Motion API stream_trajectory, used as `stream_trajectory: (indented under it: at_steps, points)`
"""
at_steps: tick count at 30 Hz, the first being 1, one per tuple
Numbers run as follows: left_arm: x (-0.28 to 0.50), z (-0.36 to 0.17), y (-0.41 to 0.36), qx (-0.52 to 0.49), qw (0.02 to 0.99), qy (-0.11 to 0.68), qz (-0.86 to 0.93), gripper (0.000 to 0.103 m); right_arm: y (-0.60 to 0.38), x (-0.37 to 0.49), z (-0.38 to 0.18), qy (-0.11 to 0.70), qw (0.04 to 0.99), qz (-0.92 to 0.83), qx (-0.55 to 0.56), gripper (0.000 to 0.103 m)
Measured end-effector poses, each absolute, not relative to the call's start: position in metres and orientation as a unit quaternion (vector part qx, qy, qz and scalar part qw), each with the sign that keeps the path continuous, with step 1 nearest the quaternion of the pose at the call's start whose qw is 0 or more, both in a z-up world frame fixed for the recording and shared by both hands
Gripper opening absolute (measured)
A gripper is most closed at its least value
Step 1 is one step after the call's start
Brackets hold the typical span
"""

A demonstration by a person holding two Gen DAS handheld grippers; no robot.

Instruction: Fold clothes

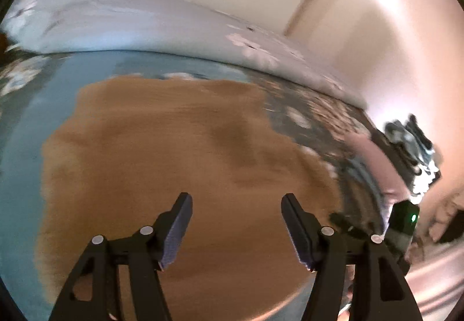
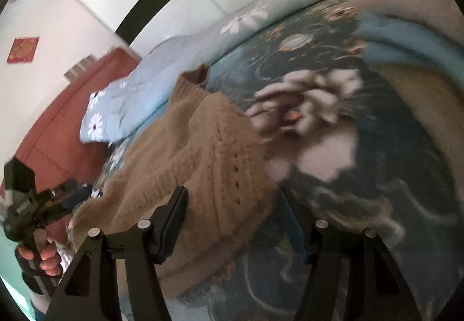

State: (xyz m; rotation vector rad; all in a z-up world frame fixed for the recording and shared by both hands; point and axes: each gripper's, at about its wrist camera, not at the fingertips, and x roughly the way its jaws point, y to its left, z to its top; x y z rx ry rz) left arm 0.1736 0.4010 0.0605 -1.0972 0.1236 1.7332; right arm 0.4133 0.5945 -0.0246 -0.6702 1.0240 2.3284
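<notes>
In the left wrist view the left gripper point(image 1: 235, 199) points forward and slightly down over a tan knit sweater point(image 1: 179, 164), its two black fingers spread wide apart at 6 o'clock with nothing between them; the sweater fills the middle of the frame, lying flat on a dark floral bedspread point(image 1: 313, 115) with a plain blue band toward 9 o'clock. A pale blue flowered quilt point(image 1: 121, 22) is heaped from 10 to 1 o'clock, against a white wall. At 3 to 4 o'clock the right gripper point(image 1: 411, 153) shows as a blurred dark shape with a small green light below it; no lettering can be read in this blurred view. In the right wrist view the right gripper point(image 2: 232, 196) is tilted, aimed across the bed, its fingers also held wide apart and clamping nothing; the left finger stands in front of the sweater point(image 2: 203, 147), which lies bunched and rumpled from the centre down to 7 o'clock, its ribbed collar toward 11 o'clock. The bedspread point(image 2: 362, 176) with large white flowers fills 2 to 5 o'clock. At 8 o'clock the person's left hand point(image 2: 43, 257) wraps the handle of the left gripper point(image 2: 66, 193), fingers curled around the grip. A red headboard point(image 2: 72, 106) sits at 9 o'clock, and a red square paper point(image 2: 23, 50) hangs on the wall at 10 o'clock, its writing too small to read.
</notes>
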Motion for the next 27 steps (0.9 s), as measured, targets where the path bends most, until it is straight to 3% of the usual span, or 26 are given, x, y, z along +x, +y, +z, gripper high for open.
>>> stream_trajectory:
  at_steps: [2, 4, 7, 13, 22, 25, 27]
  points:
    - [0.191, 0.059, 0.434, -0.463, 0.526, 0.071, 0.71, 0.07, 0.587, 0.425, -0.021, 0.36, 0.273, 0.86, -0.239, 0.067]
    - [0.21, 0.056, 0.469, -0.474, 0.532, 0.093, 0.696, 0.07, 0.579, 0.437, -0.017, 0.342, 0.293, 0.862, -0.231, 0.076]
    - [0.234, 0.041, 0.519, -0.505, 0.532, 0.122, 0.669, 0.07, 0.57, 0.454, -0.012, 0.32, 0.322, 0.863, -0.22, 0.076]
    - [0.261, 0.012, 0.584, -0.531, 0.467, 0.207, 0.676, 0.07, 0.576, 0.478, -0.016, 0.353, 0.33, 0.852, -0.201, 0.076]
    - [0.281, 0.003, 0.6, -0.535, 0.456, 0.214, 0.678, 0.069, 0.583, 0.495, -0.025, 0.39, 0.329, 0.839, -0.19, 0.076]
    - [0.278, 0.001, 0.597, -0.53, 0.449, 0.211, 0.687, 0.047, 0.583, 0.493, -0.027, 0.397, 0.324, 0.837, -0.192, 0.076]
    - [0.271, 0.001, 0.591, -0.525, 0.452, 0.199, 0.693, 0.025, 0.582, 0.491, -0.027, 0.397, 0.322, 0.837, -0.197, 0.076]
